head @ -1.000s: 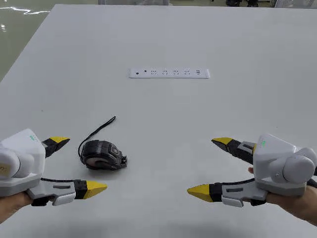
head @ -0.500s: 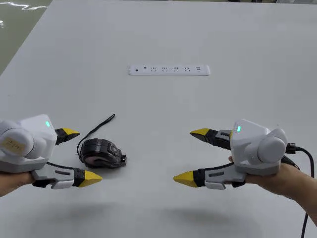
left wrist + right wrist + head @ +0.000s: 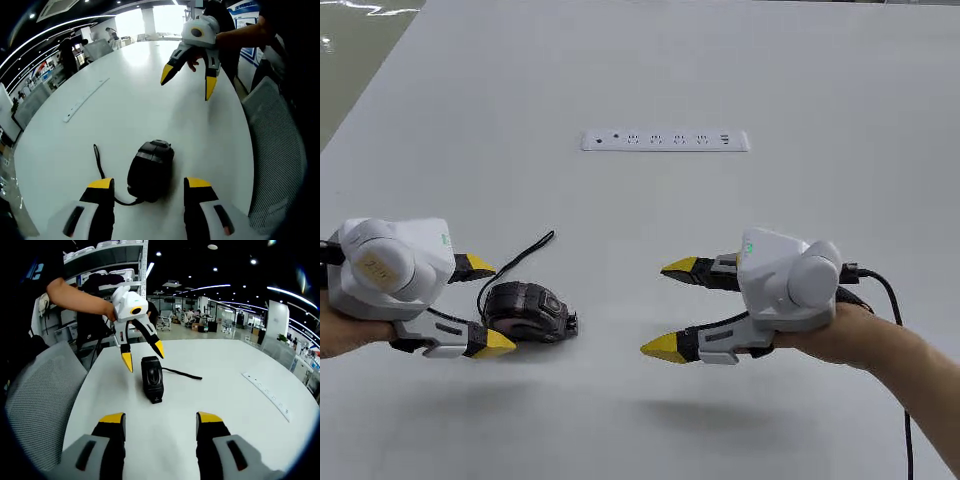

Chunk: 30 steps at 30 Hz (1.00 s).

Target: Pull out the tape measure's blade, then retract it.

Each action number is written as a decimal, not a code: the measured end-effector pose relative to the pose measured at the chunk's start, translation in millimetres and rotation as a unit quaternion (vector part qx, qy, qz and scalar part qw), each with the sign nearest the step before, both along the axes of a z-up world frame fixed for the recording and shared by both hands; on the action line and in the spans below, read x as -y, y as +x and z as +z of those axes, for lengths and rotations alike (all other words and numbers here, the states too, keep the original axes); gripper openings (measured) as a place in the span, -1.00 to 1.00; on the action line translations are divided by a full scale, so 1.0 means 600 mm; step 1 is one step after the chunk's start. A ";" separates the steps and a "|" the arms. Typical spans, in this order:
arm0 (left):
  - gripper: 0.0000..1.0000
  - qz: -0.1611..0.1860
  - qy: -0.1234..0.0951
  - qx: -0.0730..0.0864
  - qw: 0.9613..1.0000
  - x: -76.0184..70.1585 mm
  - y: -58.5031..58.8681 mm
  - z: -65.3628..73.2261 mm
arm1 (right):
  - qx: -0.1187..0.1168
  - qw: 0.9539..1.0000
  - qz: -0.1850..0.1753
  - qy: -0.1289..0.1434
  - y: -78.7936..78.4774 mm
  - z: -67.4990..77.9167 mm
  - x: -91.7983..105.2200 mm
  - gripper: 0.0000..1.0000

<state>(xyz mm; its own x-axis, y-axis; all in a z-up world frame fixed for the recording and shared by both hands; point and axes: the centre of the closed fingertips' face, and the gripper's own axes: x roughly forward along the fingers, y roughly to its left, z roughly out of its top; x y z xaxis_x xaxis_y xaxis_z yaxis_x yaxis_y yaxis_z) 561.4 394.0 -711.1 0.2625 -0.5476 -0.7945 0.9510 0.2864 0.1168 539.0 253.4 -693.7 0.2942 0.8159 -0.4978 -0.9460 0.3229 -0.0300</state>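
A black tape measure (image 3: 527, 311) with a thin black wrist strap lies on the white table (image 3: 650, 70), blade fully inside. My left gripper (image 3: 488, 305) is open, its yellow-tipped fingers on either side of the case's left end without touching it. In the left gripper view the tape measure (image 3: 150, 170) sits just ahead of the jaws. My right gripper (image 3: 672, 308) is open and empty, hovering to the right of the case and pointing at it. The right gripper view shows the tape measure (image 3: 152, 377) farther ahead, between the two grippers.
A white power strip (image 3: 665, 140) lies farther back on the table. A black cable (image 3: 895, 330) trails from the right gripper along the person's forearm. Mesh chairs (image 3: 277, 150) stand beside the table edge.
Both grippers have moved inward toward the tape measure. The left one now brackets the case's left end; the right one has come closer from the right. The tape measure has stayed put.
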 end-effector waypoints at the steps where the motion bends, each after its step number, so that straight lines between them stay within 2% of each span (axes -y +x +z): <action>1: 0.04 -0.008 0.008 0.000 1.000 -0.001 0.002 -0.002 | -0.002 1.000 0.006 -0.002 0.001 -0.003 -0.006 0.14; 5: -0.09 -0.030 0.028 -0.008 0.999 -0.002 0.004 -0.008 | -0.005 1.000 0.023 -0.007 0.002 -0.009 -0.025 0.09; 7: -0.17 -0.050 0.042 -0.019 0.998 -0.004 -0.002 -0.013 | -0.005 0.999 0.033 -0.011 0.005 -0.013 -0.035 0.04; 8: -0.22 -0.055 0.045 -0.019 0.997 -0.003 -0.002 -0.014 | -0.006 0.999 0.034 -0.011 0.006 -0.014 -0.039 0.02; 12: -0.23 -0.070 0.065 -0.020 0.995 -0.005 0.003 -0.026 | -0.006 0.999 0.047 -0.022 0.012 -0.026 -0.058 -0.06; 14: -0.23 -0.076 0.071 -0.025 0.994 -0.003 0.001 -0.030 | -0.008 0.998 0.052 -0.028 0.015 -0.032 -0.064 -0.08; 22: -0.31 -0.101 0.098 -0.026 0.990 -0.003 0.003 -0.044 | -0.020 0.996 0.069 -0.046 0.021 -0.061 -0.082 -0.14; 25: -0.36 -0.110 0.112 -0.021 0.987 -0.006 0.006 -0.051 | -0.022 0.995 0.076 -0.052 0.022 -0.069 -0.092 -0.17; 30: -0.39 -0.118 0.117 -0.020 0.986 -0.003 0.005 -0.053 | -0.026 0.994 0.091 -0.059 0.021 -0.081 -0.112 -0.25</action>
